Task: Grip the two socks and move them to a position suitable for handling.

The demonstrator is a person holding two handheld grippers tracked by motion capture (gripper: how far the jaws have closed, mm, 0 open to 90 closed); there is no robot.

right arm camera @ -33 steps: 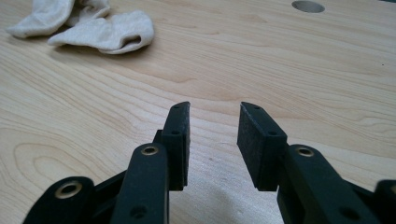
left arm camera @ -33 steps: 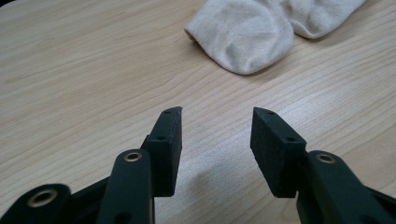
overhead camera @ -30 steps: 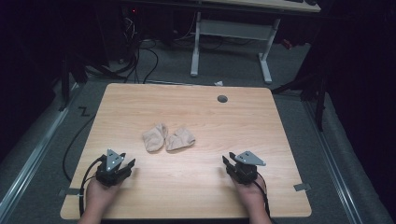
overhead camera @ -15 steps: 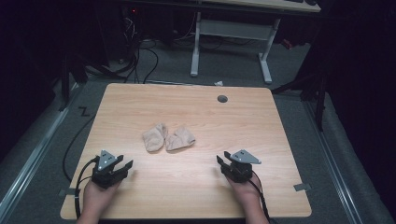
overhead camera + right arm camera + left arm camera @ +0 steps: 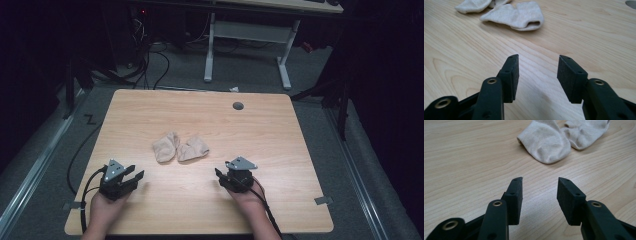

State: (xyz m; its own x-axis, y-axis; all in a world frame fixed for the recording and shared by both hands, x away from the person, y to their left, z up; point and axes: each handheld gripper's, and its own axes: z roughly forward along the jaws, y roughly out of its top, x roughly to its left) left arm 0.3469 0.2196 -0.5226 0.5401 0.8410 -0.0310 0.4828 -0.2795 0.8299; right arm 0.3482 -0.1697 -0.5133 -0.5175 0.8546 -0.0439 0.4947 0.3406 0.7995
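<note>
My left gripper [image 5: 131, 178] near left over the table [image 5: 280, 150], jaws wide, just closing a little, nothing between. My right gripper [image 5: 223, 178] near right, jaws just opened wide, empty. Two socks [image 5: 179, 147] farther off mid-table, touching side by side, well apart from both grippers

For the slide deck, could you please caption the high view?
Two open grippers, left and right, rest near the table's front edge, both short of two beige socks lying side by side.

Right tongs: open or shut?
Open. The right tongs have just been opening; in the right gripper view bare table shows between the jaws, nothing held.
</note>
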